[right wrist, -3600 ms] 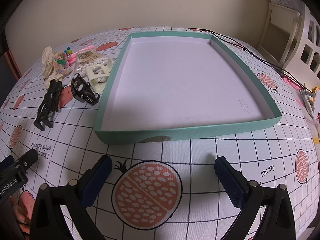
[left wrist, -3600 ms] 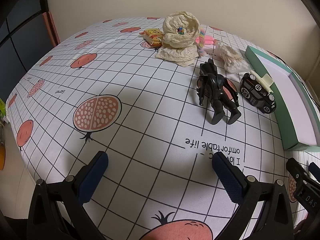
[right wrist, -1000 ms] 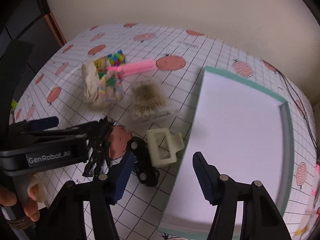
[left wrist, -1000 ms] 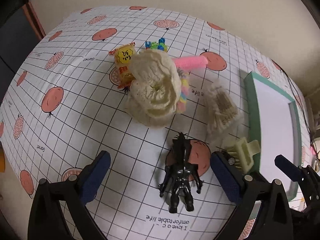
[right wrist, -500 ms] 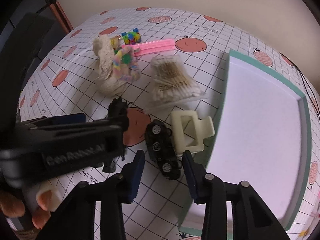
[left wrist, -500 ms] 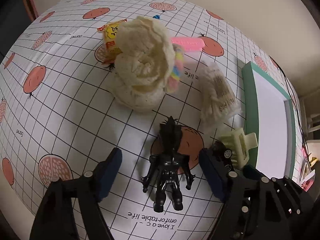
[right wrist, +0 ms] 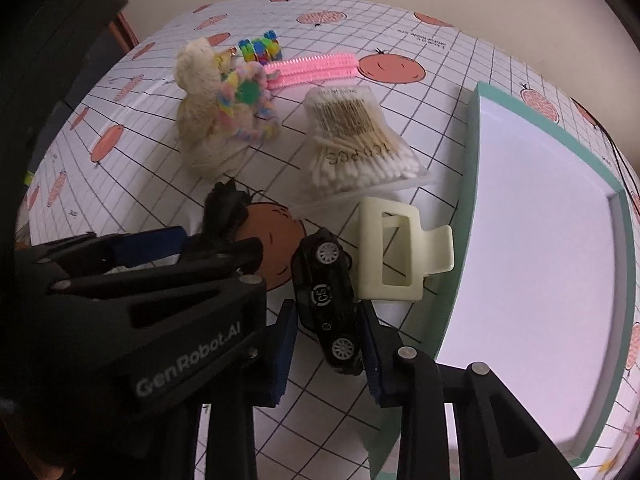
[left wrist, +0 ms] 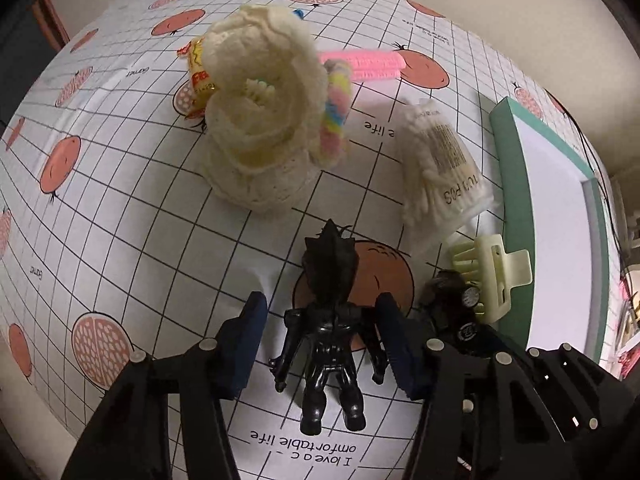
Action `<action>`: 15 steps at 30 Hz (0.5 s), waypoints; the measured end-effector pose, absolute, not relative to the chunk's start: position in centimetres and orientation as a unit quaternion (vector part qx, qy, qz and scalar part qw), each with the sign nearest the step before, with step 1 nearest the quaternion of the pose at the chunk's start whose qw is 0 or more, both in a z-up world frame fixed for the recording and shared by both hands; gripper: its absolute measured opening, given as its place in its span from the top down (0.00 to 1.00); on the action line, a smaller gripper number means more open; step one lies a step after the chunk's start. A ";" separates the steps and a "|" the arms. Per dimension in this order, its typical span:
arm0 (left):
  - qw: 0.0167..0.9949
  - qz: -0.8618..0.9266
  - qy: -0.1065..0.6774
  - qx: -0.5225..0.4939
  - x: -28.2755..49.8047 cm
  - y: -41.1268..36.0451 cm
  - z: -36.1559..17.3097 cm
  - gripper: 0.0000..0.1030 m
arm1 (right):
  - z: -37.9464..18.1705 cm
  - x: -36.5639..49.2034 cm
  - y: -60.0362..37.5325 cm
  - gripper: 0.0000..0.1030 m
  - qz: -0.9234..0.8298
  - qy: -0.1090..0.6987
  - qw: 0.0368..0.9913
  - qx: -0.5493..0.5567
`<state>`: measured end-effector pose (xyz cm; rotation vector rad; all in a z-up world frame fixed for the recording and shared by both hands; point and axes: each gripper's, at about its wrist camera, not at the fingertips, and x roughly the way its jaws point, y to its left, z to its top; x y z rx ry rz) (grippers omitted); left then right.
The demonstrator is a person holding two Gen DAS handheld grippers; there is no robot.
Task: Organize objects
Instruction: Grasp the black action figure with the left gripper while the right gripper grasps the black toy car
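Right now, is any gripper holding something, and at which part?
Nothing is held yet. The left gripper straddles the black figure's torso; the right gripper straddles the black toy car. Firm contact cannot be told.

A black plastic action figure (left wrist: 330, 320) is lying on the grid-printed tablecloth (left wrist: 132, 216), flanked by the two fingers of the left gripper (left wrist: 320, 312). Just to its right a black toy car (right wrist: 327, 300) is sitting between the fingers of the right gripper (right wrist: 326, 320), touching a cream plastic hair claw clip (right wrist: 394, 250) on its right. Beyond the clip a clear bag of cotton swabs (right wrist: 356, 142) is lying, with a cream lace fabric bundle (left wrist: 260, 120) to its left. A shallow teal-rimmed cardboard tray (right wrist: 474, 184) is occupying the right side.
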<state>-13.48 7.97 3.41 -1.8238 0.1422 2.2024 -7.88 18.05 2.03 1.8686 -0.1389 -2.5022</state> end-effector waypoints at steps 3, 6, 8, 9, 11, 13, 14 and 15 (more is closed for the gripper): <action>0.137 0.763 0.059 -0.628 -13.6 8.2 3.5 0.46 | 1.9 -8.0 18.3 0.69 -0.799 -0.052 0.005 0.599; 0.136 0.766 0.067 -0.625 -13.8 8.4 3.6 0.53 | 1.6 -8.1 18.3 0.69 -0.797 -0.049 0.002 0.601; 0.137 0.766 0.070 -0.624 -14.0 8.4 3.6 0.55 | 1.6 -8.1 18.4 0.69 -0.798 -0.052 0.003 0.601; 0.138 0.766 0.070 -0.624 -14.1 8.5 3.7 0.55 | 1.6 -8.1 18.6 0.69 -0.798 -0.055 0.003 0.600; 0.138 0.766 0.073 -0.623 -14.3 8.5 3.7 0.55 | 1.5 -8.1 18.7 0.69 -0.799 -0.058 0.004 0.599; 0.140 0.767 0.077 -0.622 -14.5 8.6 3.8 0.55 | 1.5 -8.1 18.8 0.69 -0.799 -0.059 0.005 0.598; 0.141 0.766 0.077 -0.622 -14.7 8.7 3.8 0.55 | 1.4 -8.1 18.8 0.69 -0.800 -0.060 0.006 0.597; 0.142 0.766 0.077 -0.622 -14.8 8.7 3.8 0.55 | 1.4 -8.1 18.9 0.69 -0.800 -0.061 0.005 0.596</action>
